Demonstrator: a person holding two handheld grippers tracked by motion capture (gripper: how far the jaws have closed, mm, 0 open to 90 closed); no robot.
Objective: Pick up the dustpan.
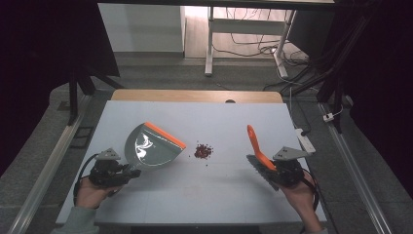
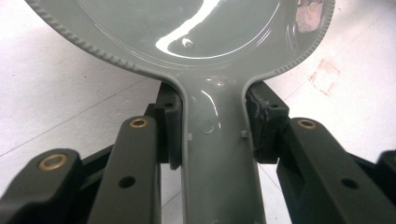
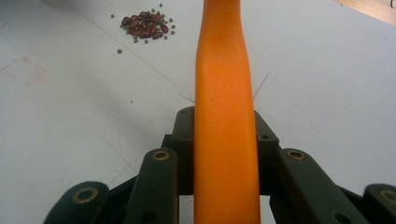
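Observation:
A grey dustpan (image 1: pixel 148 147) with an orange front lip lies on the white table (image 1: pixel 195 195), left of centre. My left gripper (image 1: pixel 127 173) is shut on its grey handle (image 2: pixel 217 154), with the pads pressed on both sides. At the right, my right gripper (image 1: pixel 272 170) is shut on the orange handle (image 3: pixel 225 116) of a small brush (image 1: pixel 260 158), whose dark bristles sit by the gripper while the handle tip points up and away. A small pile of dark red and green beans (image 1: pixel 203 151) lies on the table between the two tools, and it is also seen far off in the right gripper view (image 3: pixel 144 25).
A wooden strip (image 1: pixel 195 95) runs along the table's far edge. A white power strip (image 1: pixel 304 139) lies at the right edge. Desk legs and cables (image 1: pixel 243 44) stand on the floor beyond.

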